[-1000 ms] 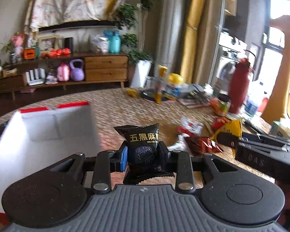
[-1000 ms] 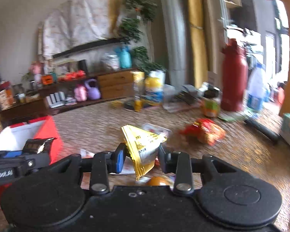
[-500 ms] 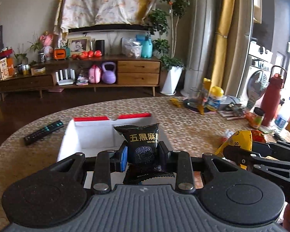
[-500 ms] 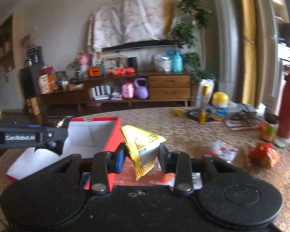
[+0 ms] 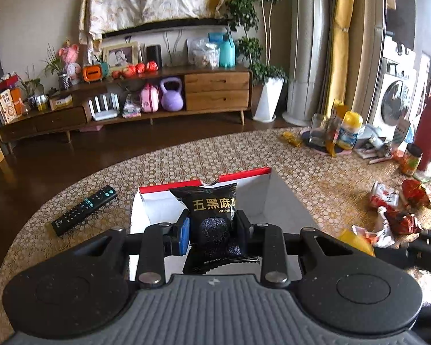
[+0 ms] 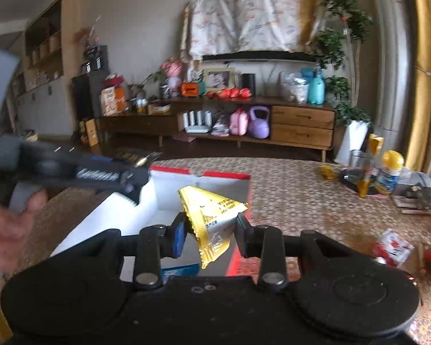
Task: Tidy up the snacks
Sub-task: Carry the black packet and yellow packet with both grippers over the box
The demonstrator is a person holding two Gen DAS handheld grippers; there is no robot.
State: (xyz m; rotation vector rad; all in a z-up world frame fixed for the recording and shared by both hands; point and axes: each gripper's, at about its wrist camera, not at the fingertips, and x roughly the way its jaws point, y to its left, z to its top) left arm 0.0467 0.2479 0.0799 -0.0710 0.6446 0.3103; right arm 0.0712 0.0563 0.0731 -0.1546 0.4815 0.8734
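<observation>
My left gripper [image 5: 213, 231] is shut on a black snack packet [image 5: 212, 215] with gold characters and holds it over the white box with a red rim [image 5: 255, 192]. My right gripper [image 6: 209, 231] is shut on a yellow and silver snack packet [image 6: 212, 218], held over the same box [image 6: 169, 201] near its right wall. The left gripper shows at the left of the right wrist view [image 6: 100, 172], over the box's left side. A blue packet [image 6: 181, 270] lies inside the box.
Several red and white snack packets [image 5: 393, 215] lie on the woven table at the right. A black remote [image 5: 83, 210] lies left of the box. A red flask [image 5: 429, 126], a jar [image 5: 411, 159] and bottles [image 5: 347, 129] stand at the far right.
Both grippers have swung left with their packets, from the loose snacks to above the box. The box now sits straight ahead in both views.
</observation>
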